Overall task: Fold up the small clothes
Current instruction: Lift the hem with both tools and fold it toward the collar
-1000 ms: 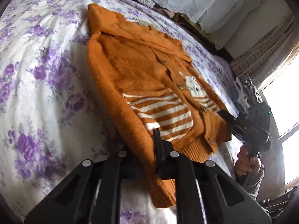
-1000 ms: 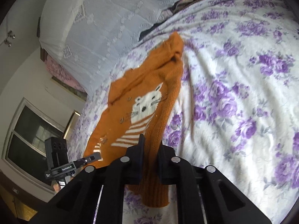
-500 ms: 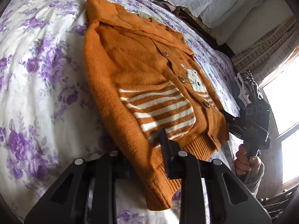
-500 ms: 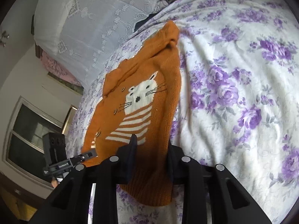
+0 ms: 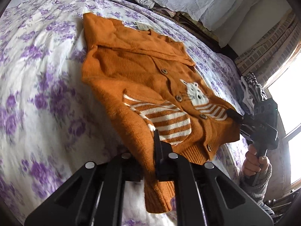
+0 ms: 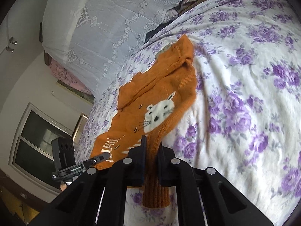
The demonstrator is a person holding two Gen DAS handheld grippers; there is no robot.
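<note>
From the left wrist camera, the orange knitted cardigan [image 5: 143, 86] lay front-up on the purple-flowered bedspread [image 5: 37, 86], its collar towards the lace-covered headboard end and its ribbed hem towards the camera. The left gripper [image 5: 148, 150] was clamped on the cardigan's near sleeve edge, the knit bunched between the fingers and hanging below them; the left finger was mostly hidden behind the fabric. At the cardigan's far hem corner, the right gripper [image 5: 233, 115] pinched the cloth, though its tips were small and partly lost against the bright window. The person's right hand [image 5: 254, 162] gripped its handle. A striped garment [image 5: 252, 86] lay past the cardigan, cut off by that gripper.

From the right wrist camera, the cardigan [image 6: 160, 86] stretched away on the bedspread [image 6: 244, 94], the white cat face showing. The right gripper [image 6: 151, 150] was closed on a ribbed sleeve cuff that dangled beneath. Left of the cardigan's hem, the left gripper [image 6: 105, 155] appeared to hold the striped edge, probably closed, with its contact blurred.
</note>
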